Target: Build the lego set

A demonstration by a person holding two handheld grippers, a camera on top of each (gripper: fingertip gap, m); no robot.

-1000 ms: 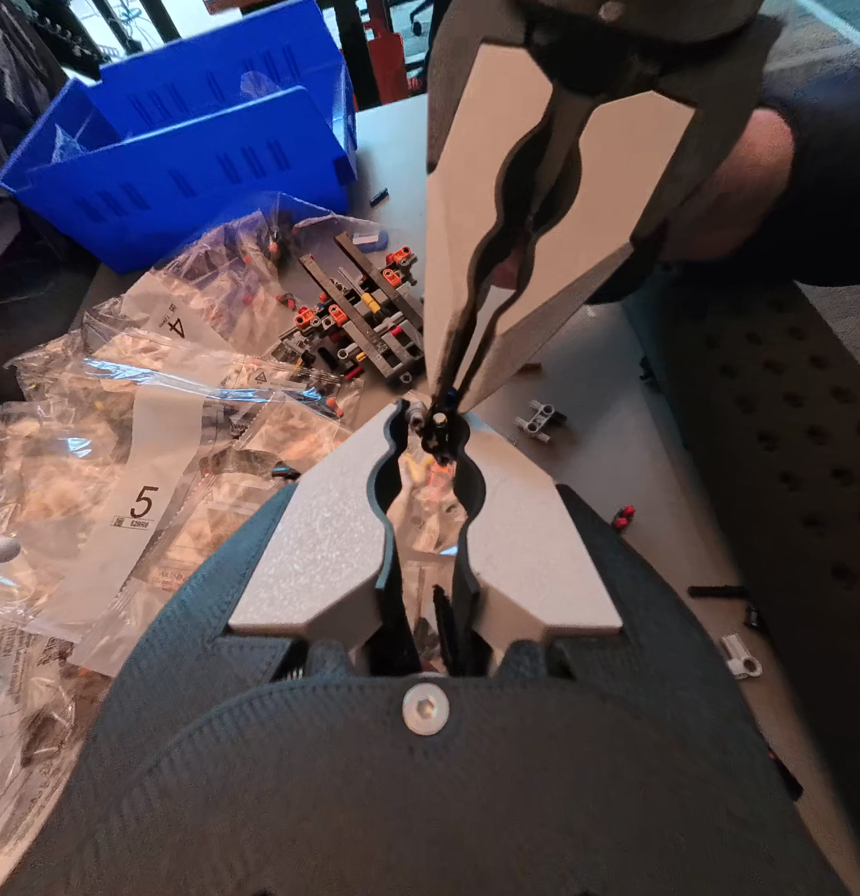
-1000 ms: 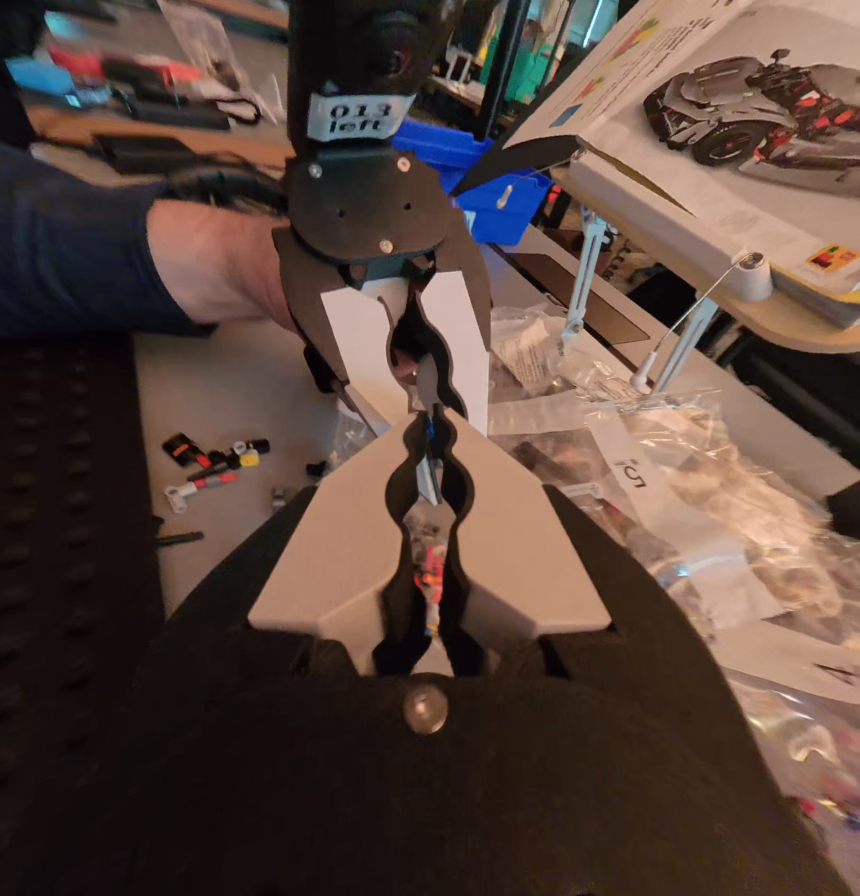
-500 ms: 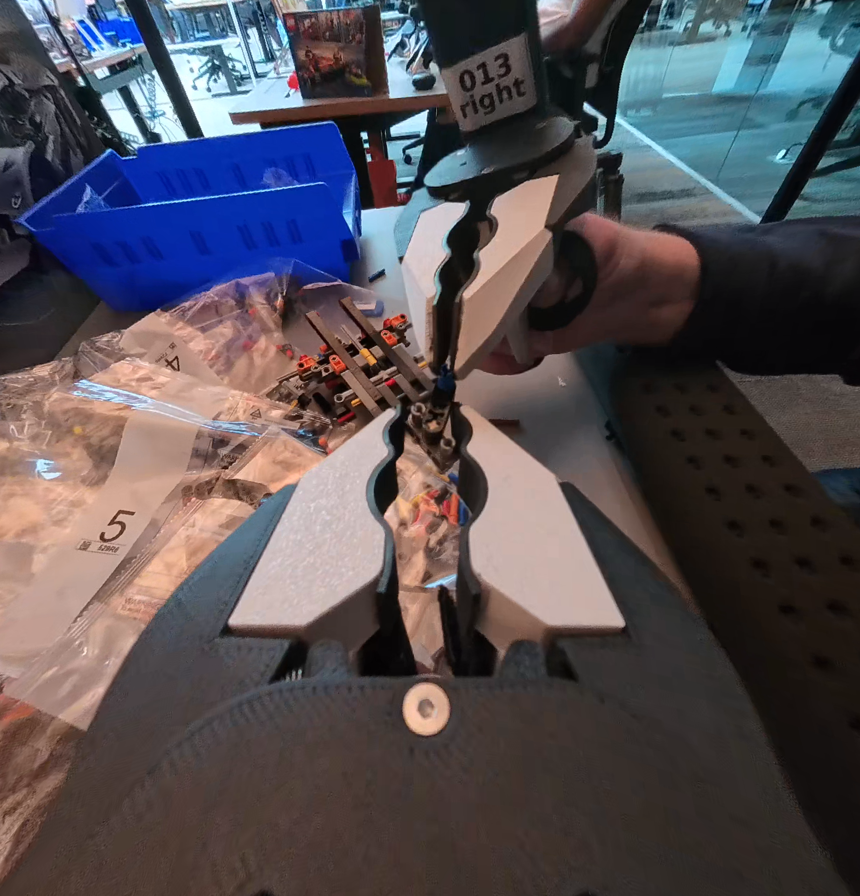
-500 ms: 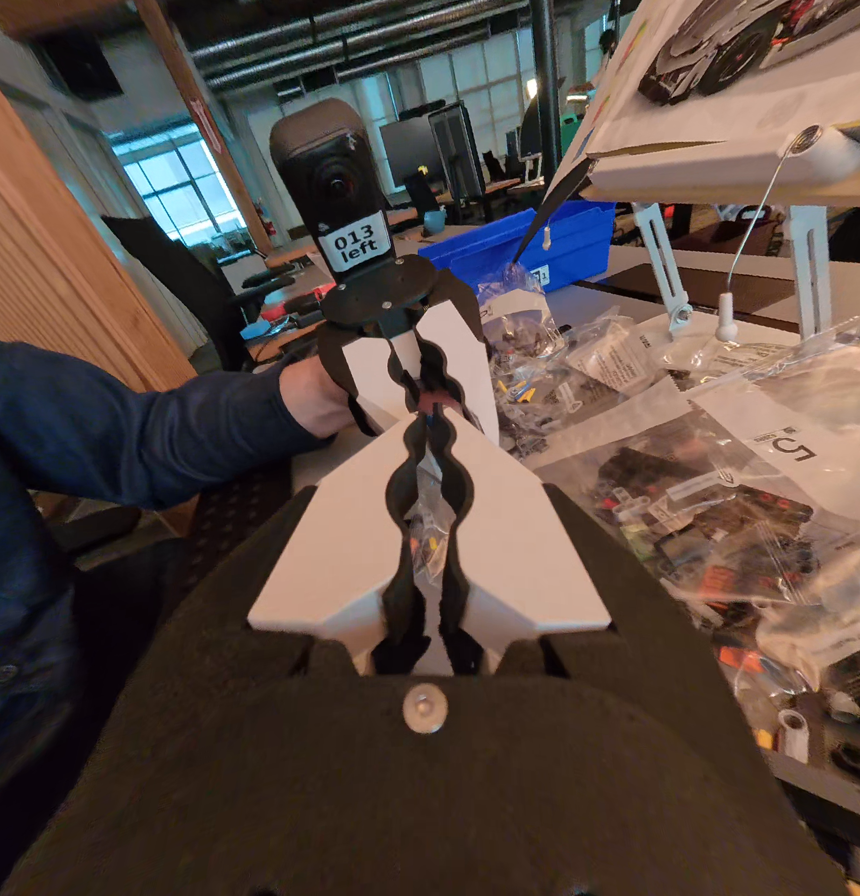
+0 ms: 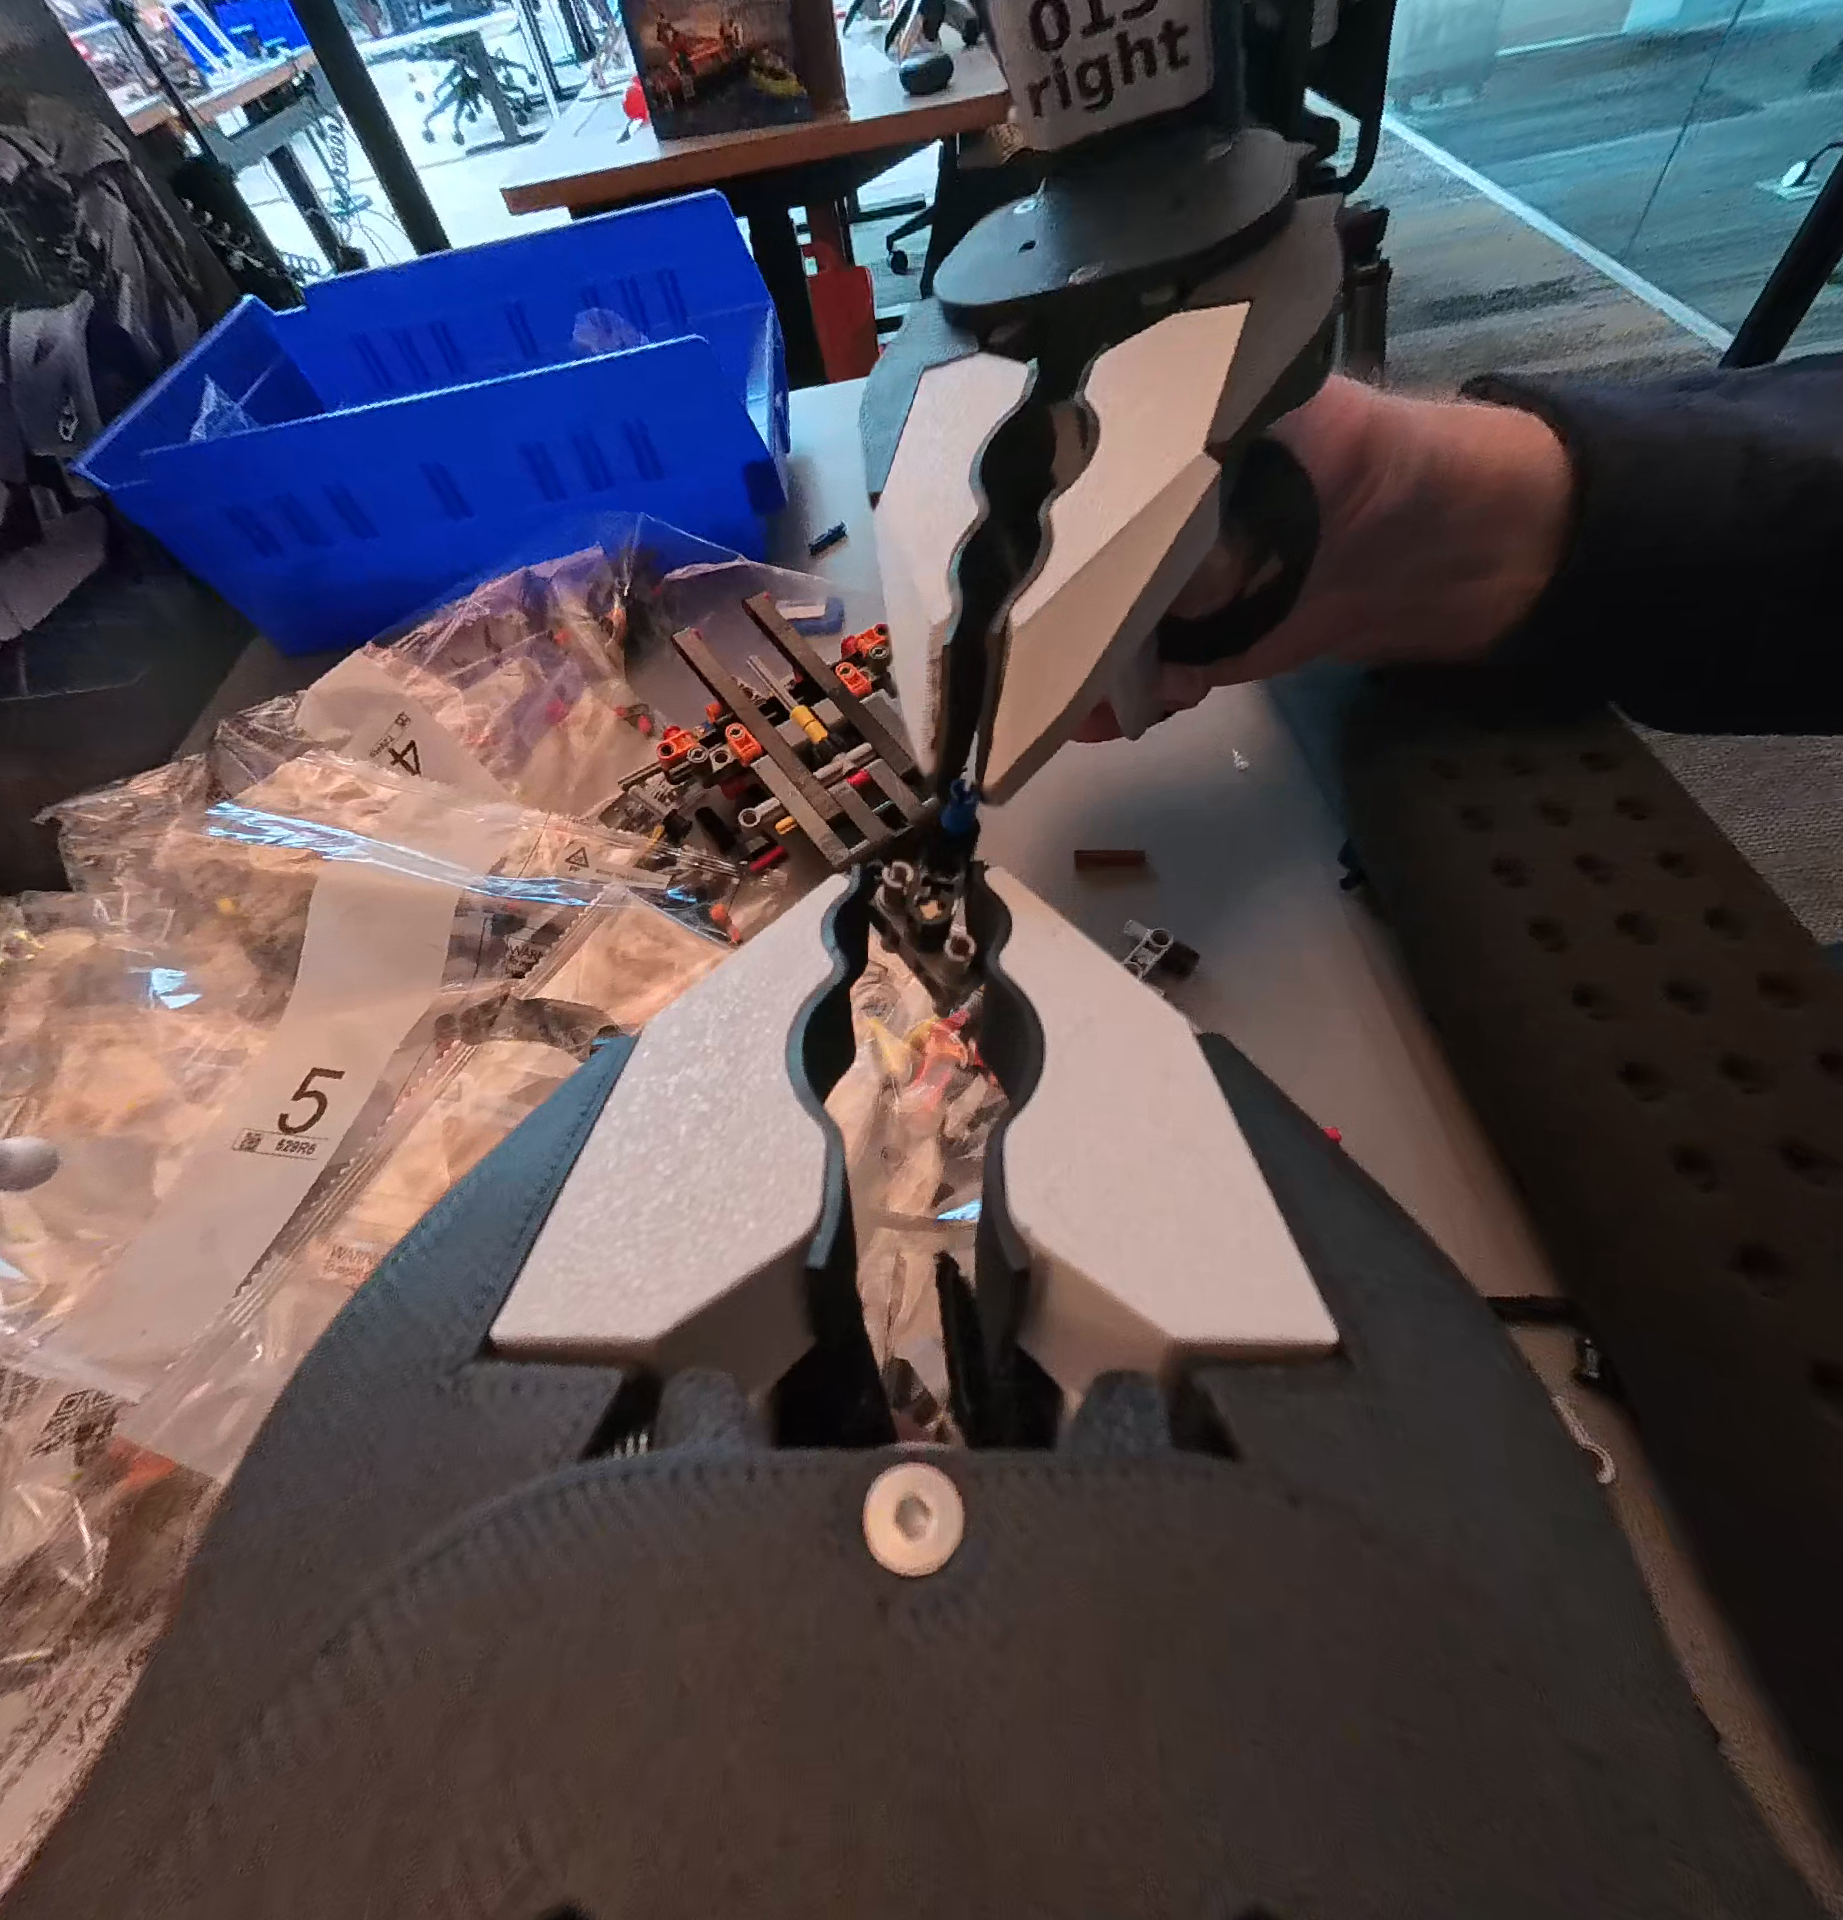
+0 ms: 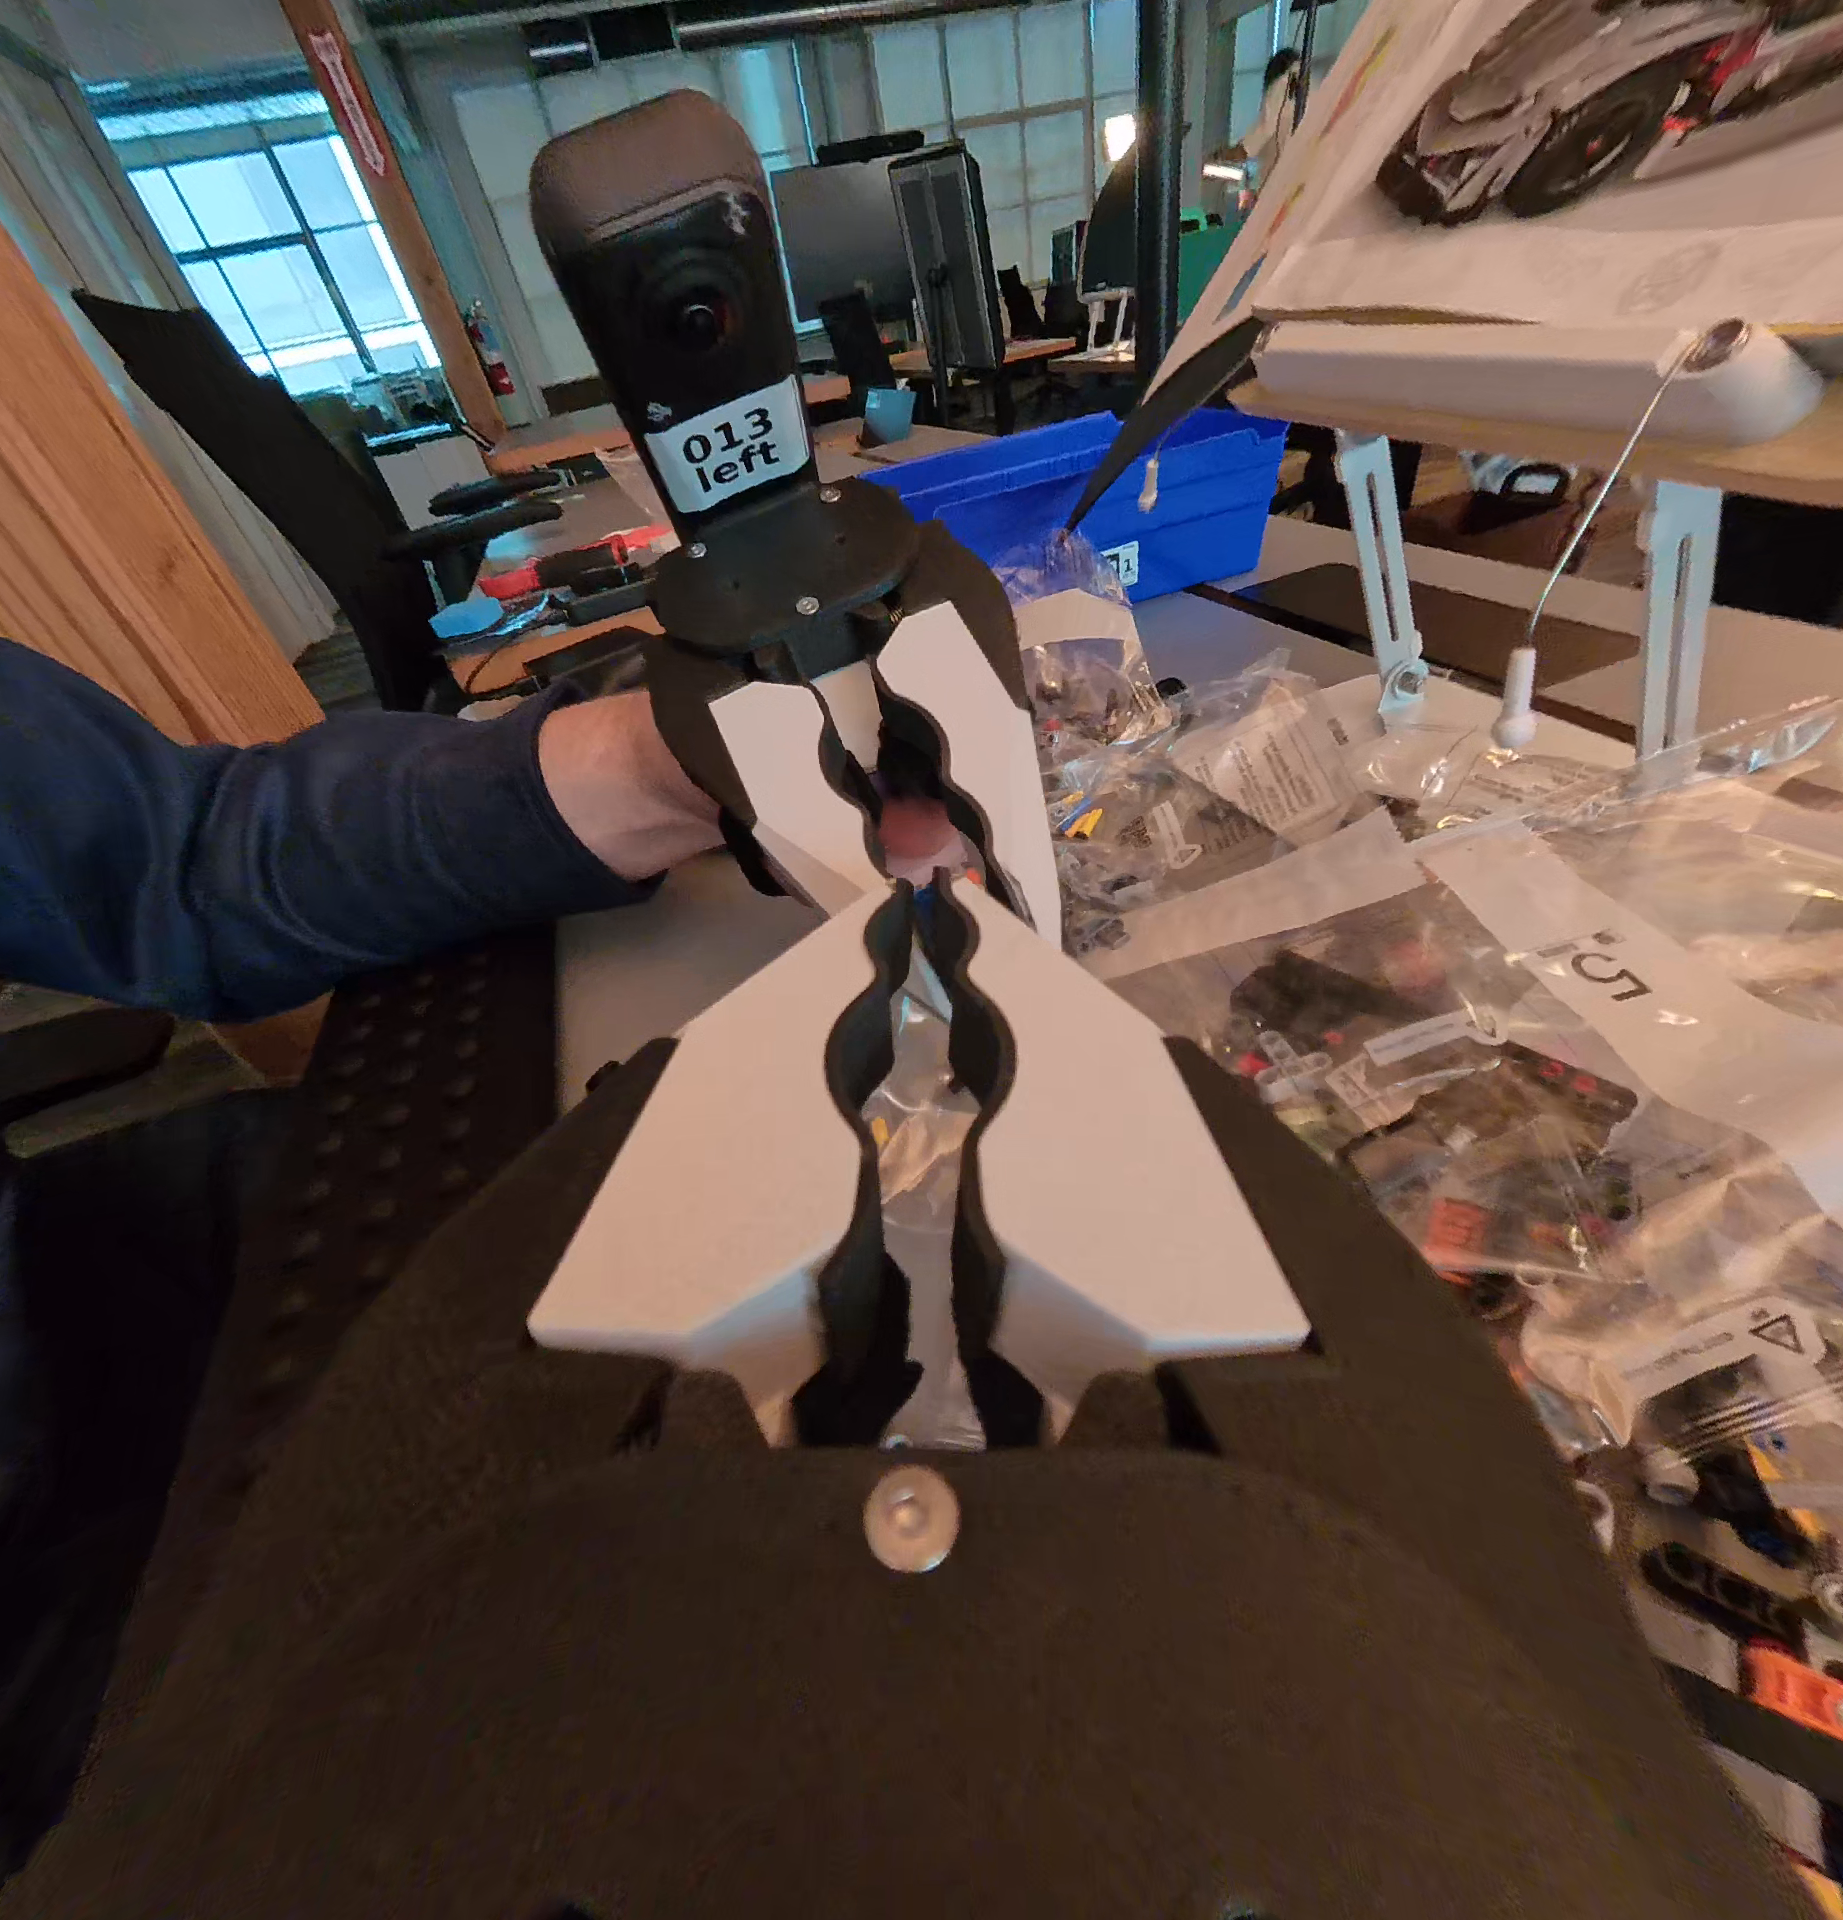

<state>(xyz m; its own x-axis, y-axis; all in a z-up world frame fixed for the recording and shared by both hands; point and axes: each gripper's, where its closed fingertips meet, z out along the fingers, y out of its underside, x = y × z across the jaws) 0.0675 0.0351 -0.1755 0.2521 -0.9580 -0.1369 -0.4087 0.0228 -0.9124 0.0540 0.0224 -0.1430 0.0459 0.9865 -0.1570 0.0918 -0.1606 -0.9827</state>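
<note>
Left gripper (image 5: 922,899) is clamping the dark beam piece (image 5: 927,914); right gripper (image 5: 961,800) is pinching the blue pin (image 5: 956,821), pointing down at the beam's holes.

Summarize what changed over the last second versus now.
Both grippers rose off the table together, views tilting up toward the room. Left gripper stays shut on the small dark grey studded Lego piece; right gripper stays shut on the small blue pin, tip to tip. Clear parts bags unmoved.

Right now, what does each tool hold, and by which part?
Left tool: a dark holed piece, gripped by its sides. Right tool: a blue pin, by its upper end.
</note>
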